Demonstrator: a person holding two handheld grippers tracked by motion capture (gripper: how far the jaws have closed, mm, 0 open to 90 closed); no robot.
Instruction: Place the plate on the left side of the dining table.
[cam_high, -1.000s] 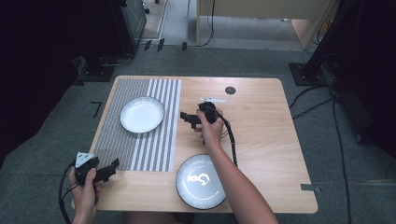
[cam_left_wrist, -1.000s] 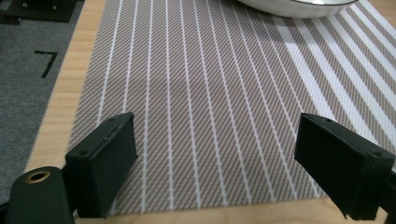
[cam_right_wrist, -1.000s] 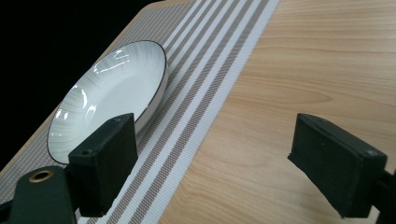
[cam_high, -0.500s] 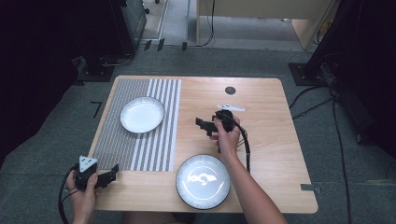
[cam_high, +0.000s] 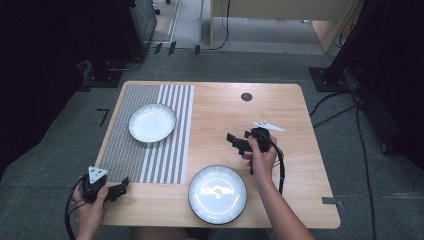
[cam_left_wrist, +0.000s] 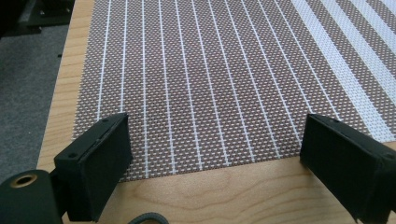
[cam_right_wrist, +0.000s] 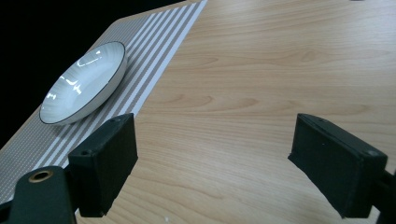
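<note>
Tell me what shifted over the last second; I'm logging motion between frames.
The right gripper drew back from mid-table toward the table's right side. The left gripper slid slightly toward the near edge. Both plates, the one on the placemat and the near one, stayed put.

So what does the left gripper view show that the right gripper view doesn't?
Left gripper view: the near edge of the striped placemat close up between the left tool's open jaws, plus grey floor beyond the table's edge. Right gripper view: the white plate sitting on the placemat, and a wide stretch of bare wooden table ahead of the right tool. Both share the placemat, wooden tabletop and a pair of open, empty jaws.
</note>
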